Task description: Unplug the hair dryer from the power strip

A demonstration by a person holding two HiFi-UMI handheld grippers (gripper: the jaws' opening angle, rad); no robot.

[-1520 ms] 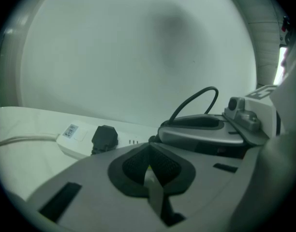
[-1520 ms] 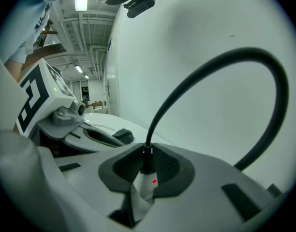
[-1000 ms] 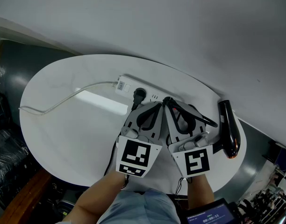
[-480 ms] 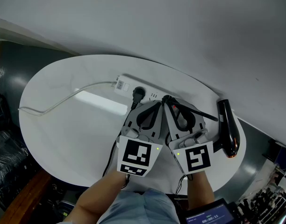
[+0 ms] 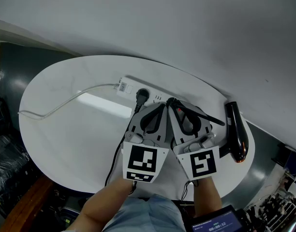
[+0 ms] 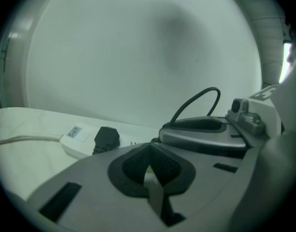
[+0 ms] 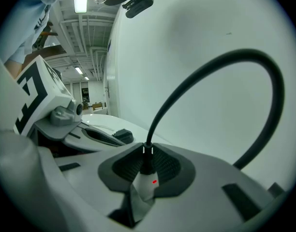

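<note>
Clamping the hair dryer's plug (image 7: 147,162), the right gripper (image 5: 174,105) sits over the power strip (image 5: 128,87); the plug's axis seemingly runs up, away from the strip. The left gripper (image 6: 149,164), its jaws together, rests just beside. The hair dryer (image 5: 236,129) lies rightward on the tabletop (image 5: 66,129).

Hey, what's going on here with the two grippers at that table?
A person works two handheld grippers at the power strip on a white table. The right gripper is shut on the plug of the hair dryer, right at the strip; it seems not yet pulled out. The left gripper sits beside it, jaws together. The dryer lies to the right.
</note>
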